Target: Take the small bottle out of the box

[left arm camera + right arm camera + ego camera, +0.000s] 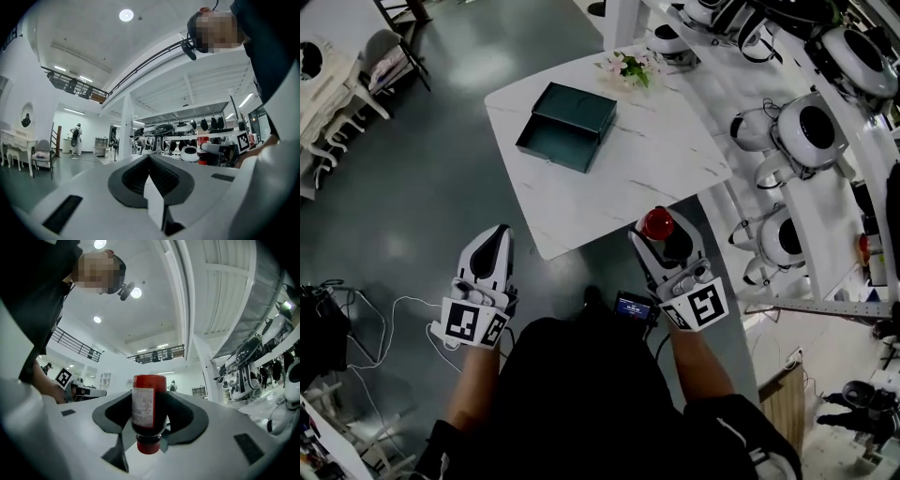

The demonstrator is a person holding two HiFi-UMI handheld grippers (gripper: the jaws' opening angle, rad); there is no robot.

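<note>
A small red bottle (657, 223) with a pale label is clamped between the jaws of my right gripper (663, 240), held close to my body off the near edge of the white table (666, 155). In the right gripper view the bottle (149, 406) stands cap-down between the black pads, with the right gripper (150, 401) pointing up at the ceiling. The dark green box (567, 125) sits open on the table's far side. My left gripper (493, 242) is over the floor to the left, and in its own view the left gripper (150, 165) has its jaws together on nothing.
A small bunch of flowers (628, 67) lies at the table's far edge. White robot bodies (806, 131) line a bench on the right. A white cable (403, 305) trails on the dark floor at left. A chair (384, 52) stands far left.
</note>
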